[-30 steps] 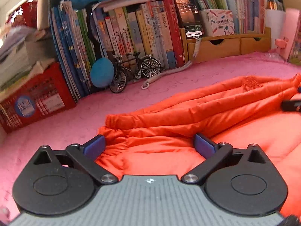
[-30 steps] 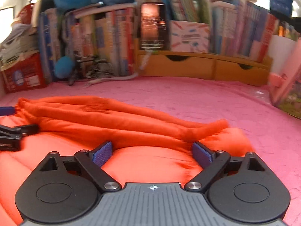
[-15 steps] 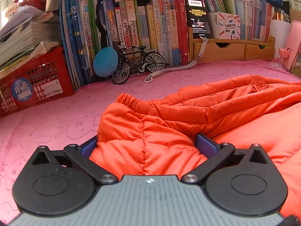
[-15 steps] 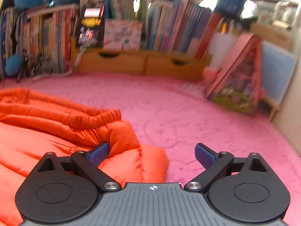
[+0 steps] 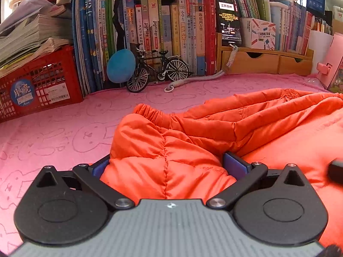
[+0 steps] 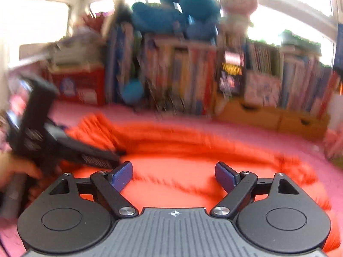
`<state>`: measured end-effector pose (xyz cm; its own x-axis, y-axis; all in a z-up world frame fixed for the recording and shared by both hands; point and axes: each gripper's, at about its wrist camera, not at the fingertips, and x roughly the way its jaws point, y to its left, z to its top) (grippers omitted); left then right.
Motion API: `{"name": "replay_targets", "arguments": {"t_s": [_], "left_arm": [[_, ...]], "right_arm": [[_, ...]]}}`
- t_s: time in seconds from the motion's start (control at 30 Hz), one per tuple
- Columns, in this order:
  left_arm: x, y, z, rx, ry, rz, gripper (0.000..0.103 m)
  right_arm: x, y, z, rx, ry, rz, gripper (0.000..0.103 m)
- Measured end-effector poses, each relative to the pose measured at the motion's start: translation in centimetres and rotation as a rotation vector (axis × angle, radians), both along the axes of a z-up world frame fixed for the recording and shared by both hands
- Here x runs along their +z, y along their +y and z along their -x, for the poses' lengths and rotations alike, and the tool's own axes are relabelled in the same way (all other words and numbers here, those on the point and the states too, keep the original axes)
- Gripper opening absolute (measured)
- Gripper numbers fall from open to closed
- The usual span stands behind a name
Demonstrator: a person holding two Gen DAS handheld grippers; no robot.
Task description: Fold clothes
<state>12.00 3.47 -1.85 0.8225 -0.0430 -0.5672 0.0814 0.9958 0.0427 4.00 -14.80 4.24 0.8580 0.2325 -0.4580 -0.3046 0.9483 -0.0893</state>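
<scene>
Left wrist view: our left gripper (image 5: 166, 165) clamps the puffy orange quilted jacket's (image 5: 246, 128) folded sleeve; right gripper (image 6: 173, 176) closing, empty. Next, regrasp the hem.

both wrist views sit low and close over the orange garment (image 5: 268, 132), facing the bookshelf (image 5: 171, 27); the right, blurred, also catches the left hand-held gripper (image 6: 115, 156).
</scene>
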Motion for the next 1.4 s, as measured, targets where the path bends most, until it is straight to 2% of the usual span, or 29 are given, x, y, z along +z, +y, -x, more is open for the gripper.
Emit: {"name": "replay_targets", "arguments": {"t_s": [0.2, 0.37, 0.47, 0.63, 0.67, 0.77, 0.87, 0.97, 1.0, 1.03, 1.07, 1.1, 1.2, 1.33, 1.4], "left_arm": [[0.0, 0.0, 0.0, -0.005, -0.004, 0.002, 0.103], [0.2, 0.1, 0.0, -0.008, -0.002, 0.003, 0.103], [0.2, 0.1, 0.0, -0.009, -0.002, 0.002, 0.103], [0.2, 0.1, -0.1, -0.01, 0.0, 0.001, 0.103], [0.2, 0.1, -0.1, -0.011, 0.0, 0.0, 0.103], [0.2, 0.0, -0.1, -0.011, 0.001, -0.004, 0.103], [0.2, 0.0, -0.1, -0.011, 0.002, -0.004, 0.103], [0.4, 0.2, -0.1, -0.012, 0.007, 0.01, 0.103], [0.5, 0.3, -0.1, -0.013, 0.009, 0.018, 0.103], [0.8, 0.5, -0.1, -0.01, 0.016, 0.026, 0.103], [1.2, 0.6, 0.0, 0.001, 0.021, 0.034, 0.103], [1.7, 0.6, 0.2, 0.017, 0.023, 0.04, 0.103], [3.8, 0.0, 2.0, 0.045, -0.025, 0.024, 0.099], [6.3, -1.3, 6.9, -0.007, -0.162, 0.024, 0.099], [6.3, -2.2, 8.9, -0.01, -0.19, 0.026, 0.099]], "right_arm": [[-2.0, -3.0, 0.3, -0.107, 0.004, 0.09, 0.087], [-3.2, -8.1, 0.2, -0.188, 0.058, 0.05, 0.09], [-3.8, -9.4, 0.8, -0.223, 0.037, 0.105, 0.091], [-4.3, -12.4, 0.9, -0.296, 0.058, 0.111, 0.094], [-4.4, -13.1, 0.9, -0.313, 0.066, 0.106, 0.097], [-4.3, -16.0, 0.7, -0.33, 0.145, -0.026, 0.097], [-4.0, -17.5, 1.1, -0.364, 0.145, -0.025, 0.097], [-3.6, -18.5, 1.5, -0.37, 0.168, -0.067, 0.096], [-3.3, -18.7, 1.7, -0.376, 0.164, -0.077, 0.095], [-2.8, -18.8, 2.0, -0.381, 0.155, -0.085, 0.091], [-2.2, -18.7, 2.4, -0.379, 0.136, -0.09, 0.082], [-1.5, -18.4, 2.9, -0.37, 0.114, -0.093, 0.079], [1.0, -17.1, 4.1, -0.297, 0.032, -0.119, 0.078], [3.5, -13.9, 5.4, -0.173, -0.087, -0.149, 0.078], [4.1, -12.0, 5.2, -0.121, -0.107, -0.161, 0.078]]}}
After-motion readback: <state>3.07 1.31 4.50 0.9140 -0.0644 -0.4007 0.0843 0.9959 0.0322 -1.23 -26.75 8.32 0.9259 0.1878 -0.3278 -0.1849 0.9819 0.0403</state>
